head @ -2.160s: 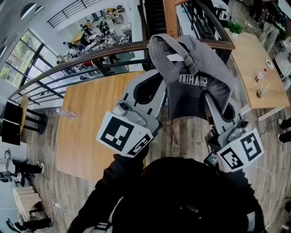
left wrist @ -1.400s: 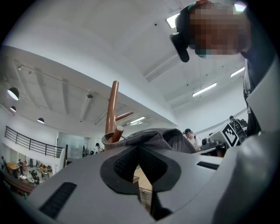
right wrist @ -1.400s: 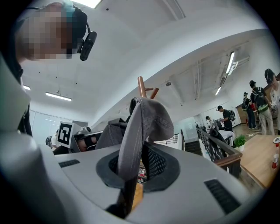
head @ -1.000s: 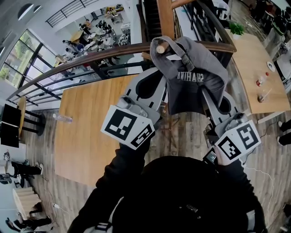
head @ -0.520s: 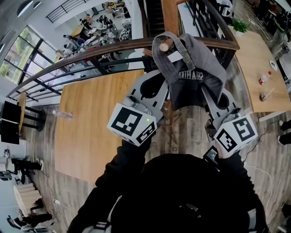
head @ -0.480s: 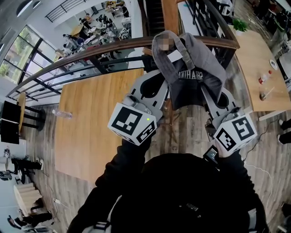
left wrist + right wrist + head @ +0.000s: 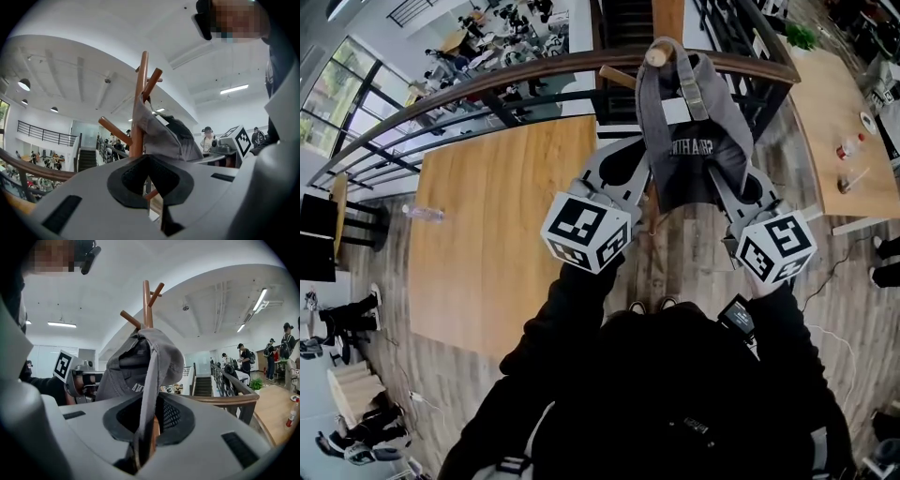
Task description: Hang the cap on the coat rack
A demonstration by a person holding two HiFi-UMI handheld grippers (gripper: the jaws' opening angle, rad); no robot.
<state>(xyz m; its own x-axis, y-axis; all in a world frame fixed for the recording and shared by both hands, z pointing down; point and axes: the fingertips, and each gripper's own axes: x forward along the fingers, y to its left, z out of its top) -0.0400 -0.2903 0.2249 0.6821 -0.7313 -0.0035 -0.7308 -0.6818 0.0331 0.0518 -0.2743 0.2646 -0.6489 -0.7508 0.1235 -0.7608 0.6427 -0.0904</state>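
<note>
Grey fabric cap point(image 7: 689, 141) drapes the wooden coat rack point(image 7: 139, 103) peg; left gripper point(image 7: 149, 157) and right gripper point(image 7: 149, 401) jaws clamp it, release pending.

Head view: mounted on the person's head, facing steeply down; the person's torso point(image 7: 675, 394) fills the bottom edge, the left gripper point(image 7: 645, 176) and right gripper point(image 7: 717, 178) sit mid-frame, and the floor point(image 7: 675, 267) is far below.
Left gripper view: rides on the left gripper, looking about level along its jaws; the coat rack point(image 7: 656, 56) is close ahead, with the ceiling point(image 7: 70, 56) above.
Right gripper view: rides on the right gripper, looking about level along its jaws; the cap point(image 7: 689, 141) is very near, at centre.
Shared, all three: the cap and the coat rack.
Shared, gripper views: each catches the other gripper at its inner side, looking from opposite flanks of the rack.
Shared, head and right gripper views: the railing point(image 7: 487, 82) and the right-hand worktop point(image 7: 839, 122).
</note>
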